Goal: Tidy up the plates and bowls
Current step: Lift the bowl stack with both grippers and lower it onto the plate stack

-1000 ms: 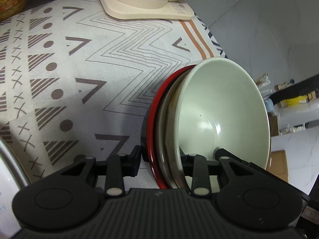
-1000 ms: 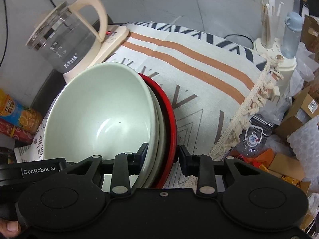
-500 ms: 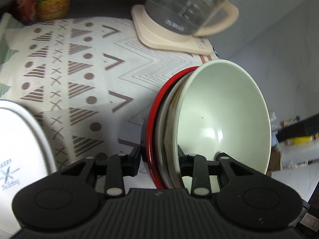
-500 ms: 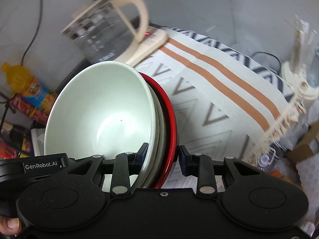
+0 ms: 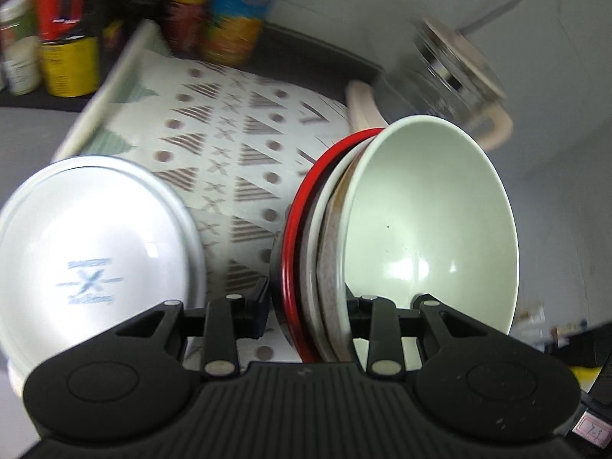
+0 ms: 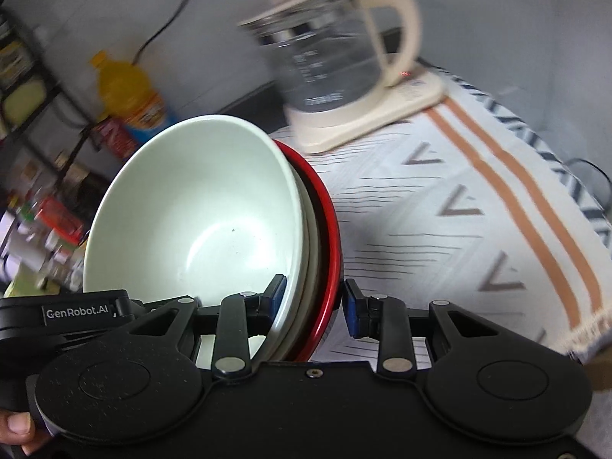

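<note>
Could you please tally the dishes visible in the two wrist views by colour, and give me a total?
Pale green bowl, innermost of the gripped stack: 1
White dish with a blue printed mark, lying on the patterned cloth: 1
White-rimmed dish in the stack: 1
Brown-speckled dish in the stack: 1
Red-rimmed plate, outermost of the stack: 1
Total: 5

Each wrist camera looks steeply down along its jaws, close on the dish stack (image 5: 382, 229) (image 6: 214, 222) clamped between them from opposite rims; both share the kettle (image 5: 455, 72) (image 6: 336, 57) beyond.
</note>
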`<action>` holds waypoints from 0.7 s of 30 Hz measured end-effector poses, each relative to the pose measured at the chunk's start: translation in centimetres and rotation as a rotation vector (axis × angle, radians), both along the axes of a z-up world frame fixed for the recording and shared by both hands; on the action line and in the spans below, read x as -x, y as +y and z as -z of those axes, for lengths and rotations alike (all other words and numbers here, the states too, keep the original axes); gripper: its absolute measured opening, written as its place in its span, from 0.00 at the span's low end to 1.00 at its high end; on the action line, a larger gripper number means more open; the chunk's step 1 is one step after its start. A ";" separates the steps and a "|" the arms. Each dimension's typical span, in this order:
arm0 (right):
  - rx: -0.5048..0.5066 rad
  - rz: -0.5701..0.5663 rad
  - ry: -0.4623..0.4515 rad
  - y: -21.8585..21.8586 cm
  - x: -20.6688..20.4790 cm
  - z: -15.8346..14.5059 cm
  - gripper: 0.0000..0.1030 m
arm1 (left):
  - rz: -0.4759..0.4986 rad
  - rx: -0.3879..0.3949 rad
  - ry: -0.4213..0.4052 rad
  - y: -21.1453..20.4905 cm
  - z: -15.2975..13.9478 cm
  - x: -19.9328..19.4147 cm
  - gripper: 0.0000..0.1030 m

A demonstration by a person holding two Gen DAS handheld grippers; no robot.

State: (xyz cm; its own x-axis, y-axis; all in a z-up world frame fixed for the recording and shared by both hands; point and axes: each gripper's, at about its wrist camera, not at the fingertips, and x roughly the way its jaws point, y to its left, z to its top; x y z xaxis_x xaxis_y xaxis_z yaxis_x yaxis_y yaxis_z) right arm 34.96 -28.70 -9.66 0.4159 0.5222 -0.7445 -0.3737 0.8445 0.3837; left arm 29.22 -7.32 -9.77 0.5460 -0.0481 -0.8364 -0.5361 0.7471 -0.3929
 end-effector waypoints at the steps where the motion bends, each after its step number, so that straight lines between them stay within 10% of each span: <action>1: -0.005 -0.022 -0.004 0.5 0.0 -0.1 0.30 | -0.024 0.000 -0.003 0.3 -0.2 0.6 0.31; 21: -0.019 -0.384 0.004 10.9 3.2 -1.3 0.30 | -0.387 0.017 0.003 6.6 -1.3 11.1 0.31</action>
